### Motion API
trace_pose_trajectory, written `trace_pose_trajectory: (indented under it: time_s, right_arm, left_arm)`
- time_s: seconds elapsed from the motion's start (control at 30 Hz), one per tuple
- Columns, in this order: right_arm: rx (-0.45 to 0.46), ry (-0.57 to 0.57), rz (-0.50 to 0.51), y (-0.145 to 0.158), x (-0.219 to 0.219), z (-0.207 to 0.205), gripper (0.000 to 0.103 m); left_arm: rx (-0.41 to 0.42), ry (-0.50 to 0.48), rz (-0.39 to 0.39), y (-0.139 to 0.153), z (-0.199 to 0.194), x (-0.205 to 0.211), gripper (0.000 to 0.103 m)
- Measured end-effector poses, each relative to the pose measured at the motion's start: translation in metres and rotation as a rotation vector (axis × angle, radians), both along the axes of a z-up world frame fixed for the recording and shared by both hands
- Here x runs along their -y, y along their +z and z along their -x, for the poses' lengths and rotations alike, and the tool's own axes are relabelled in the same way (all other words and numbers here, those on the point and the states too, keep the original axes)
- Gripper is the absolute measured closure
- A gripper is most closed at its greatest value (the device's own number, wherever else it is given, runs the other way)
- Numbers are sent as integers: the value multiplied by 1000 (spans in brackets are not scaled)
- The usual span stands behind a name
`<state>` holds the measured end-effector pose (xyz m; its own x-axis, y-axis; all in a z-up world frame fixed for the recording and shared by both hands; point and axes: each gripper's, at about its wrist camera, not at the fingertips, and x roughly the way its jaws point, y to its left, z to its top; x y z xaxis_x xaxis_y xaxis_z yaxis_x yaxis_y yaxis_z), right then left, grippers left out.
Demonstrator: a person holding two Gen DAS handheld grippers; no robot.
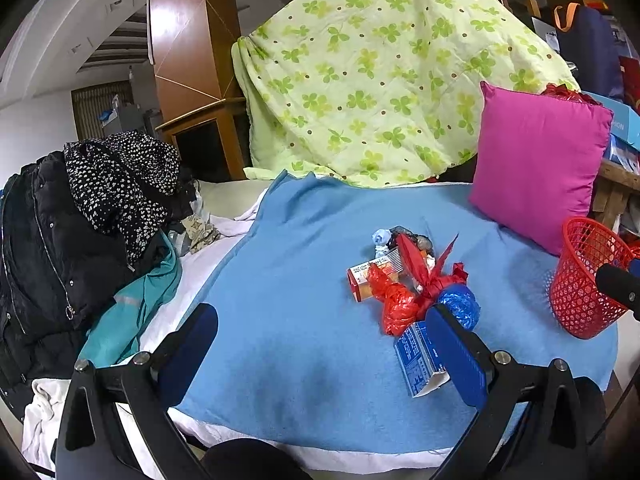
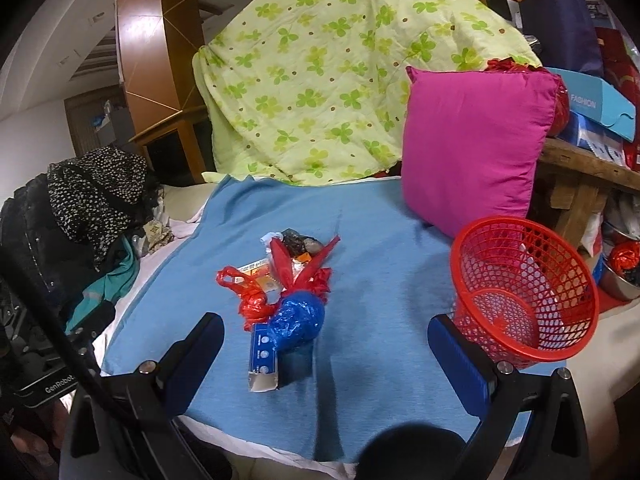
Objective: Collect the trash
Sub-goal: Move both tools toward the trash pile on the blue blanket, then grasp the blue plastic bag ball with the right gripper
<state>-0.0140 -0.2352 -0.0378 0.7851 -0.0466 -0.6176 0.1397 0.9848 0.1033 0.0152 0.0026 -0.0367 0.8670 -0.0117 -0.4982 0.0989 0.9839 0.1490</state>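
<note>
Both my grippers, left (image 1: pixel 320 344) and right (image 2: pixel 324 352), spread wide, holding nothing, above crumpled plastic-bag-and-carton trash pile (image 2: pixel 288 292) on blue blanket (image 2: pixel 380 240), red mesh plastic basket (image 2: pixel 524 292) beside it.

My left gripper (image 1: pixel 322 340) has black angular arms, each tipped with a flat dark-blue pad (image 1: pixel 456 356), and round silver screws at the joints. My right gripper (image 2: pixel 322 350) is built alike; at nine o'clock in its view sits a black "GenRobot" body.
</note>
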Motion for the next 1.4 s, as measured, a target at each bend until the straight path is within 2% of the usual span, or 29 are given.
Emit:
trace_pose_trajectory:
  time_s: [0.37, 0.67, 0.97, 1.3, 1.4]
  right_arm:
    - [-3, 40, -2, -3, -5, -9, 0]
    - [-21, 66, -8, -14, -5, -26, 0]
    - [-52, 84, -69, -28, 8, -52, 3]
    - [-97, 122, -138, -44, 4, -76, 12]
    - [-104, 123, -164, -48, 6, -82, 12]
  left_arm:
    - [-15, 1, 1, -4, -5, -2, 0]
    - [-48, 1, -10, -18, -16, 2, 0]
    - [-94, 3, -22, -35, -32, 8, 0]
    - [-105, 13, -26, -40, -39, 10, 0]
    - [-109, 15, -25, -42, -41, 8, 0]
